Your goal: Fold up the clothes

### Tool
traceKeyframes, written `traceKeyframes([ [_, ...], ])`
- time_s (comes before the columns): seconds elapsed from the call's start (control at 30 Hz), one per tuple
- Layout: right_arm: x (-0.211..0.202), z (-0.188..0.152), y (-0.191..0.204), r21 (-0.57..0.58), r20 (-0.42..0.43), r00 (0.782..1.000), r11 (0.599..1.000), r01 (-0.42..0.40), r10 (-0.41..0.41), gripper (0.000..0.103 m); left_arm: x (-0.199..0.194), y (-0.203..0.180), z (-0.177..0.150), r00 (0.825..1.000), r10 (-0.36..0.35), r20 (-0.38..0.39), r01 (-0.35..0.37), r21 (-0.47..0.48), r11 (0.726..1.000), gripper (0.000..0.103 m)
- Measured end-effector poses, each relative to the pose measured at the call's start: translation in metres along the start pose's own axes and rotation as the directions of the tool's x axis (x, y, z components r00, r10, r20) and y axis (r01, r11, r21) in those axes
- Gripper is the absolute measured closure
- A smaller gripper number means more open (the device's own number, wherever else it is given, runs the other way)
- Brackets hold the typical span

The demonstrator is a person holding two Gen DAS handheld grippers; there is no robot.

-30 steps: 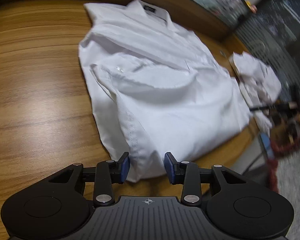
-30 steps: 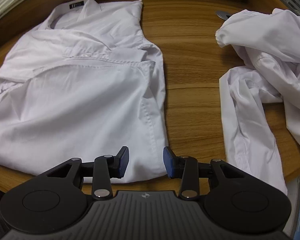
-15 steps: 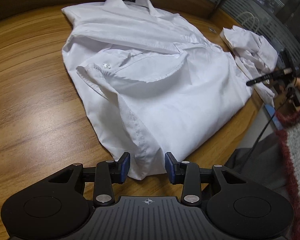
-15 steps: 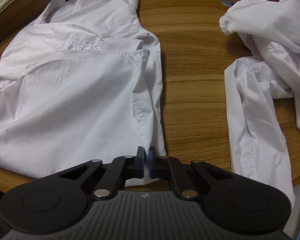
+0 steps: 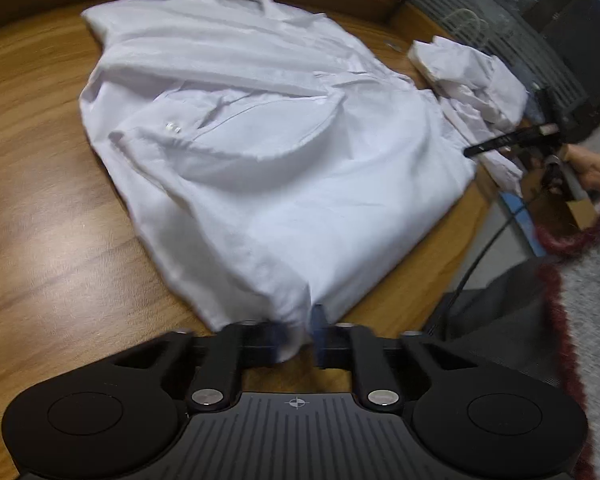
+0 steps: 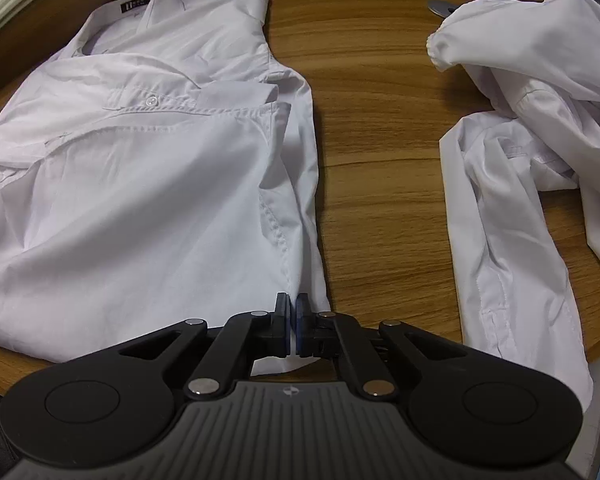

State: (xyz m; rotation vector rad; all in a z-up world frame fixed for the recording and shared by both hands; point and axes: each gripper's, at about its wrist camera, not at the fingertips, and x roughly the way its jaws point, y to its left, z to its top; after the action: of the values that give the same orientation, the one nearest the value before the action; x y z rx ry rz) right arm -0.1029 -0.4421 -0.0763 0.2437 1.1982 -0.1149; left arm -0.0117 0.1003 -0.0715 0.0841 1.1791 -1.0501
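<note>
A white collared shirt (image 5: 260, 152) lies partly folded on the wooden table, sleeves laid across its body, collar at the far end. It also shows in the right wrist view (image 6: 148, 184). My left gripper (image 5: 296, 332) is at the shirt's near hem corner with its jaws closing on the cloth; the view is blurred. My right gripper (image 6: 291, 324) is shut on the other near hem corner of the shirt. The right gripper also shows at the far right of the left wrist view (image 5: 512, 142).
A second white garment (image 6: 540, 128) lies crumpled on the right of the wooden table (image 6: 380, 160); it also shows in the left wrist view (image 5: 472, 80). The table's near edge runs just under both grippers. A small metal disc (image 6: 440, 6) lies at the back.
My right gripper closed on the hem corner between one second and half a second ago. My left gripper has moved forward onto the other hem corner and its jaws have narrowed around the cloth.
</note>
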Motion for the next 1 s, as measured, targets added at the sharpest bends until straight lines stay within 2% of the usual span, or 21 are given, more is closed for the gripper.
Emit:
traceKeyframes([
  [0.2,-0.031,-0.004,-0.001,-0.001,0.054,0.998,1.000,-0.015,0.015,0.102,-0.036,0.013,0.007,0.999,-0.033,0.001,0.033,-0.020,0.999,0.094],
  [0.3,-0.036,-0.012,-0.004,0.018,0.056,0.998,1.000,-0.015,0.014,0.102,-0.025,0.017,0.002,0.998,-0.029,-0.062,0.027,-0.030,0.999,0.094],
  [0.43,-0.019,-0.029,-0.004,0.038,0.023,0.999,0.999,0.024,-0.025,0.102,0.002,0.020,-0.008,0.987,0.010,-0.162,-0.013,-0.014,1.000,0.094],
  [0.57,-0.004,-0.036,0.000,0.040,0.010,0.998,0.997,0.061,-0.061,0.101,0.008,0.025,-0.023,0.978,0.038,-0.204,-0.046,-0.031,0.998,0.096],
  [0.67,0.000,-0.037,0.004,0.027,0.005,0.996,0.996,0.086,-0.086,0.098,0.000,0.026,-0.030,0.979,0.050,-0.196,-0.065,-0.073,0.995,0.095],
  [0.77,-0.008,-0.035,0.010,-0.012,0.014,0.994,0.995,0.104,-0.104,0.080,-0.020,0.021,-0.025,0.991,0.039,-0.128,-0.055,-0.119,0.991,0.090],
  [0.8,-0.012,-0.034,0.012,-0.025,0.025,0.994,0.994,0.110,-0.109,0.067,-0.027,0.019,-0.022,0.994,0.042,-0.096,-0.054,-0.129,0.990,0.085],
  [0.83,-0.018,-0.032,0.015,-0.039,0.041,0.993,0.993,0.113,-0.112,0.058,-0.034,0.017,-0.018,0.997,0.046,-0.064,-0.054,-0.137,0.989,0.078],
  [0.87,-0.024,-0.031,0.018,-0.053,0.058,0.992,0.992,0.116,-0.113,0.056,-0.040,0.015,-0.015,0.998,0.050,-0.031,-0.054,-0.145,0.988,0.077],
  [0.93,-0.035,-0.027,0.024,-0.081,0.092,0.989,0.989,0.123,-0.116,0.040,-0.052,0.010,-0.005,0.997,0.067,0.038,-0.061,-0.153,0.986,0.073],
  [0.97,-0.041,-0.026,0.027,-0.095,0.109,0.987,0.987,0.127,-0.116,0.036,-0.056,0.007,0.001,0.994,0.083,0.075,-0.070,-0.152,0.986,0.069],
  [1.0,-0.046,-0.023,0.030,-0.101,0.126,0.986,0.988,0.120,-0.107,0.031,-0.059,0.005,0.007,0.989,0.105,0.107,-0.088,-0.145,0.985,0.058],
])
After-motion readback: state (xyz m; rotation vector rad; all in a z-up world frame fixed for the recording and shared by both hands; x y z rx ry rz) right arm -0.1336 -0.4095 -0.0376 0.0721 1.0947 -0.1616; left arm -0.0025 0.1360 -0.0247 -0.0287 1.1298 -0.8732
